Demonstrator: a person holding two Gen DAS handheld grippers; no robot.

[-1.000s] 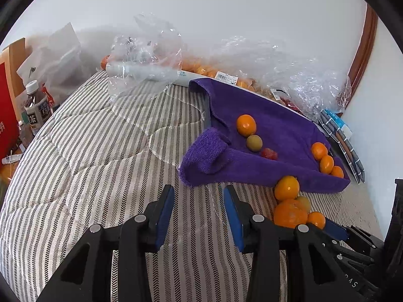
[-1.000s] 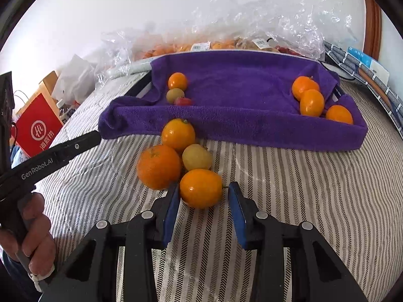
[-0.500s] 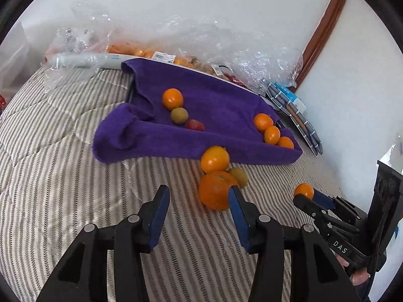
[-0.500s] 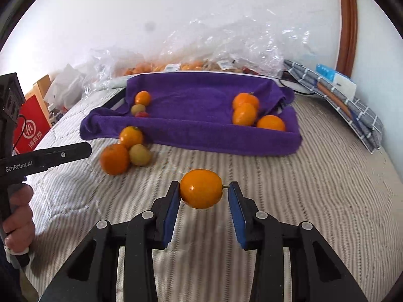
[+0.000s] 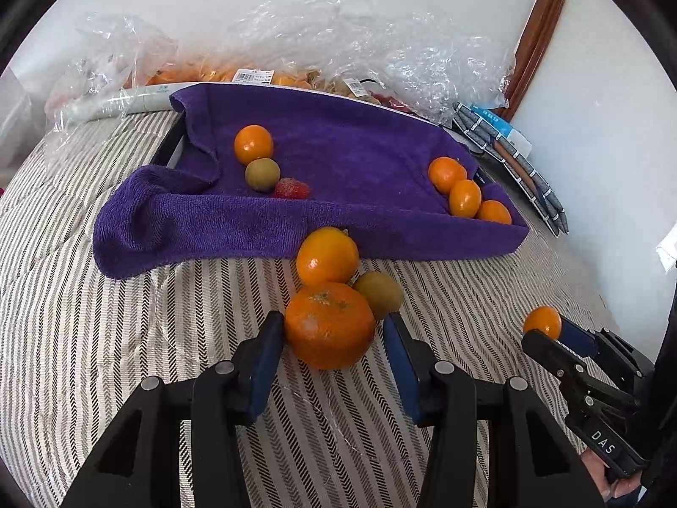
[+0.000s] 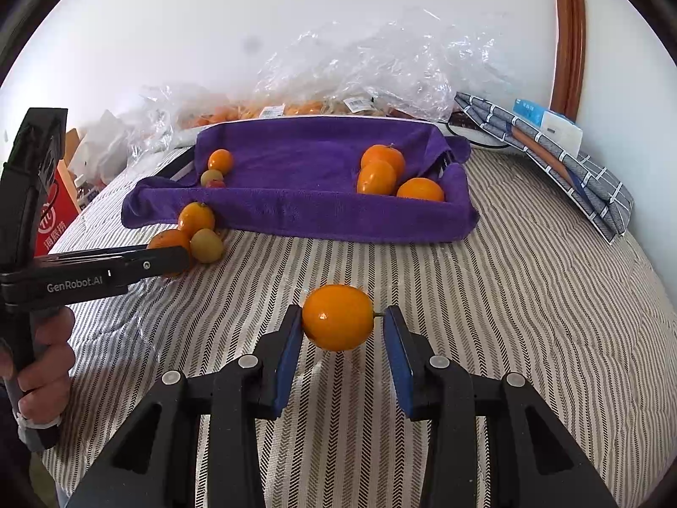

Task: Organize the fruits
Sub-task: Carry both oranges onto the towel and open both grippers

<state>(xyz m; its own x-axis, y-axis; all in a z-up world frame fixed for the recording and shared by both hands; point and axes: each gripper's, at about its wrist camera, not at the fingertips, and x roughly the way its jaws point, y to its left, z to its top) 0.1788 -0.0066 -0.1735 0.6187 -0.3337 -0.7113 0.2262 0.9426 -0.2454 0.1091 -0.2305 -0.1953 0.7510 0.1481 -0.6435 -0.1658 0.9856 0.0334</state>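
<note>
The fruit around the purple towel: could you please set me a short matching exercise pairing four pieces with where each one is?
Things:
1. big orange
2. small orange
3. strawberry
4. green-yellow fruit

Places:
A. held off the bedspread in the right gripper
B. on the purple towel, beside a greenish fruit
C. on the striped bedspread, between the open fingers of the left gripper
D. on the bedspread, right of the two loose oranges in the left wrist view

Pairs: 1-C, 2-A, 3-B, 4-D
</note>
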